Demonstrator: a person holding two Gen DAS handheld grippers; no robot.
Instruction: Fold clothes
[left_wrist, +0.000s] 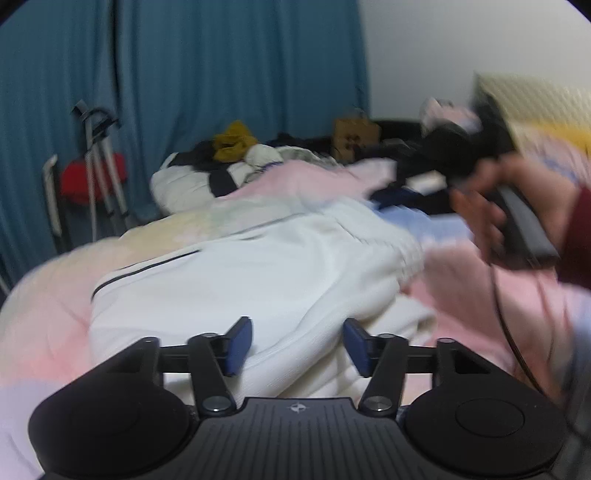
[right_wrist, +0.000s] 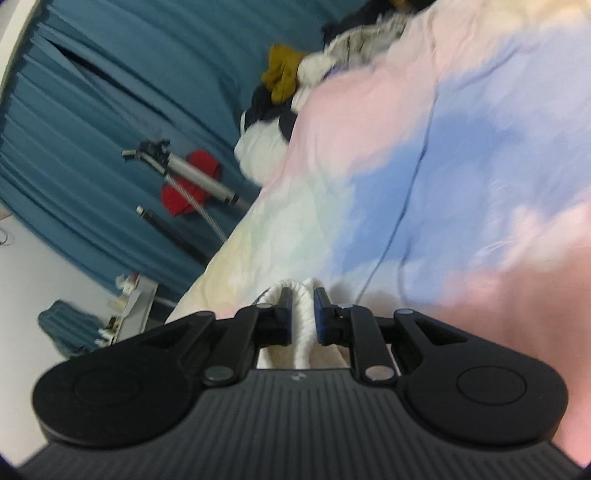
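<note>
- left gripper (left_wrist: 297, 345) gapes over the white garment (left_wrist: 236, 280), which runs toward the frame's upper right;
- right gripper (right_wrist: 303, 314) clamps its white edge (right_wrist: 303, 317), nearer.

No words or numbers to read anywhere. Only a small star-like mark on top of the left gripper (left_wrist: 297, 341), too tiny to make out.

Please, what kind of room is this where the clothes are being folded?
Most likely a bedroom: a pastel quilt covers a bed, more clothes are heaped at its far end, and teal curtains hang behind it.
</note>
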